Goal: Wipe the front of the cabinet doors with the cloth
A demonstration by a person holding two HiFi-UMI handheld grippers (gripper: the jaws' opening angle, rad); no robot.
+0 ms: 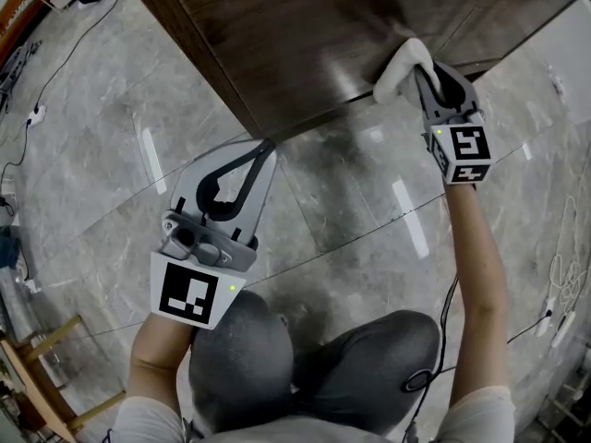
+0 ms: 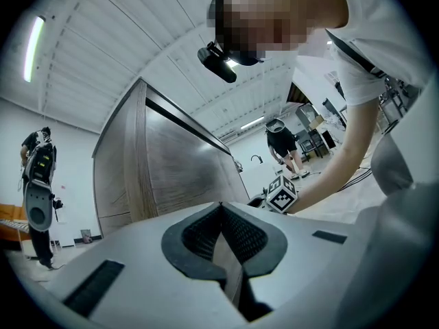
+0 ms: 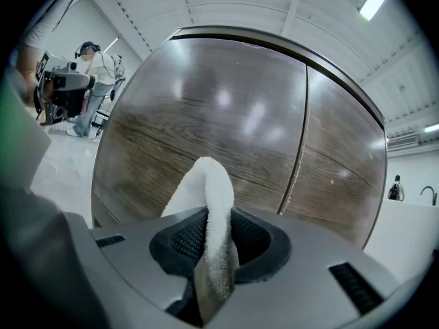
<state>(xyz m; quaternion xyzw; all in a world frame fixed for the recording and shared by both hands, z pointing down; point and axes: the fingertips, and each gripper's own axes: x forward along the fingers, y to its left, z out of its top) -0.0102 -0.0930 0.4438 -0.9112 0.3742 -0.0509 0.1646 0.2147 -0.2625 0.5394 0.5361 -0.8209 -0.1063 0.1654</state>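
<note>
Your right gripper point(image 1: 422, 77) pinches the cloth point(image 3: 210, 204); press it flat on the cabinet door point(image 3: 226, 115) ahead of the jaws and sweep evenly. The left gripper point(image 1: 267, 147) has its jaws together, empty.

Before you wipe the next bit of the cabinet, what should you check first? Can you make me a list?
1. White cloth gripped by the right gripper: ok, its jaws are shut on it.
2. Cloth pressed against the cabinet door: cannot tell. In the head view it sits at the door's lower edge.
3. Left gripper out of the wiping path: ok. It is shut, empty and off to the side over the floor.
4. Doors closed: ok, the seam between them looks narrow.
5. Enough cloth past the jaws: ok, a folded loop sticks out in front.
</note>
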